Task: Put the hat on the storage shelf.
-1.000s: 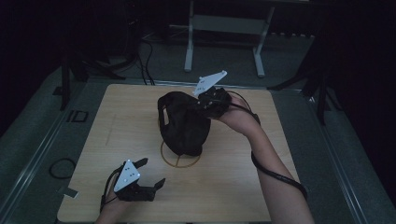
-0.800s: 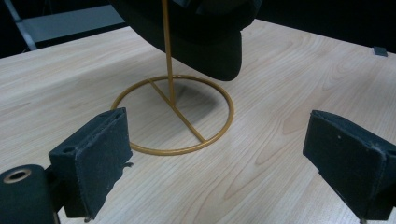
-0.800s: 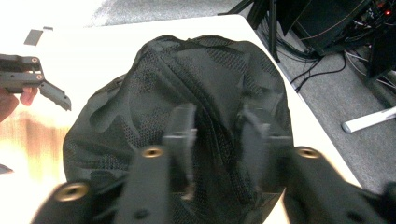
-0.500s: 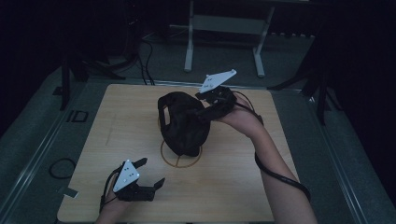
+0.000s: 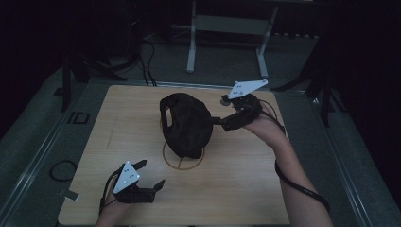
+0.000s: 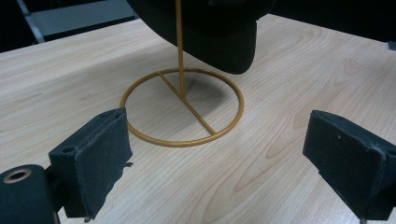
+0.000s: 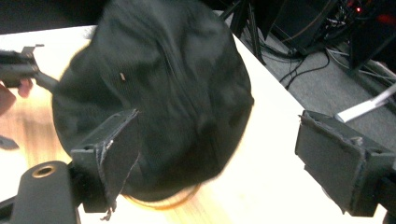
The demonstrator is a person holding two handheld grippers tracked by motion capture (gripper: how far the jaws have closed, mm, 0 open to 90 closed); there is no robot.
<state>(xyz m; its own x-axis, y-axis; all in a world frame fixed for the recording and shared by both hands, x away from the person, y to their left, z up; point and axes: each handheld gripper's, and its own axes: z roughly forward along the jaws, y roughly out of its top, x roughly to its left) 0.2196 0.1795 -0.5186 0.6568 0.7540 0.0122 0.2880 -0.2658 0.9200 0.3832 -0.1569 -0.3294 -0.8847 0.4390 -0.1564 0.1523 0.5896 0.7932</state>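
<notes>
While the black cap [image 5: 185,124] hangs on the thin gold stand [image 6: 180,46] near the middle of the table [image 5: 246,189], my right gripper [image 5: 213,120] sits just off its right side, jaws having just been opening and now spread wide with nothing pressed between the pads. In the right gripper view the cap bulges between and beyond the two pads. My left gripper [image 5: 153,176] rests near the table's near left corner, well apart from the cap, jaws open and empty, facing the stand's ring base [image 6: 182,108].
</notes>
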